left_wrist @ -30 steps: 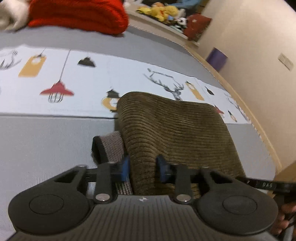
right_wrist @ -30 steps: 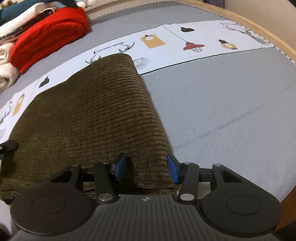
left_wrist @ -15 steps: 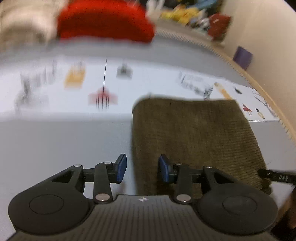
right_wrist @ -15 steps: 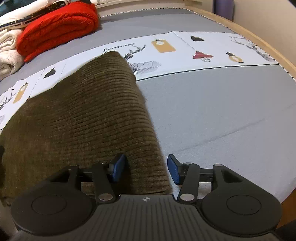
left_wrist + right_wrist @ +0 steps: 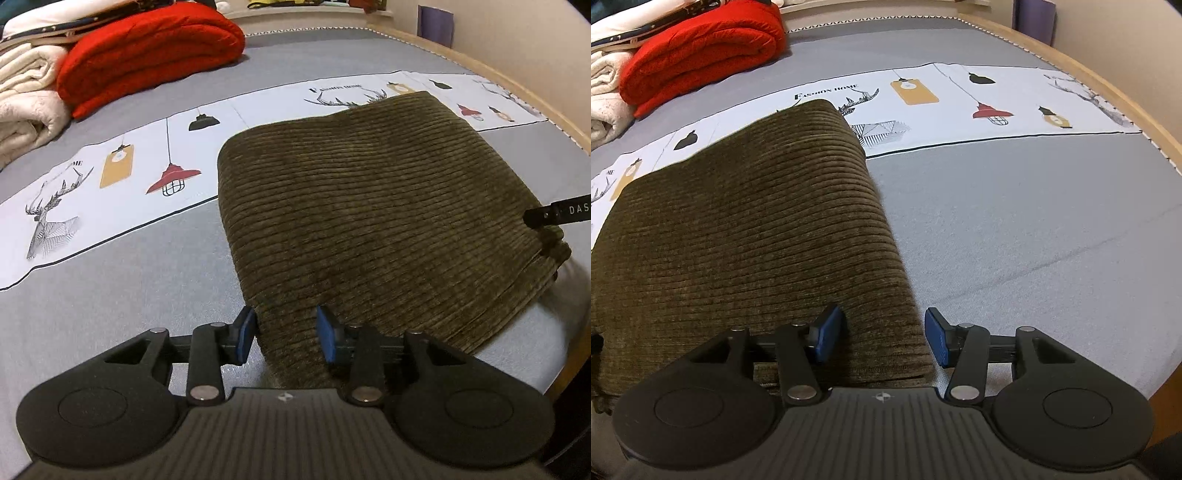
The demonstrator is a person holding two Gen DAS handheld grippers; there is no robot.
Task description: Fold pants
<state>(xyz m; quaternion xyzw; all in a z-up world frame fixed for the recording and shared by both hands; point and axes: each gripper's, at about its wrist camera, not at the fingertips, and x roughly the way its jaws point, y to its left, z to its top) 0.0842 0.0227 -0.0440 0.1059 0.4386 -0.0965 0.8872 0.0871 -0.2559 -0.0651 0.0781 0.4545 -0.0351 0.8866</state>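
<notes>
The olive-brown corduroy pants (image 5: 369,218) lie folded in a thick rectangle on the grey bed; they also show in the right wrist view (image 5: 750,236). My left gripper (image 5: 284,334) is open, its blue pads either side of the near left corner of the fold. My right gripper (image 5: 882,341) is open around the near right corner. A tip of the right gripper (image 5: 557,214) shows at the right edge of the left wrist view.
A white printed band with lamps and deer (image 5: 122,177) crosses the grey bed (image 5: 1034,229). A folded red blanket (image 5: 147,48) and cream blankets (image 5: 26,96) lie at the back left. The wooden bed edge (image 5: 1115,92) runs along the right.
The folded pants have been laid flat on the bed. The left gripper has opened and swung leftwards; the grey waistband that showed earlier is hidden. The right gripper has opened wider.
</notes>
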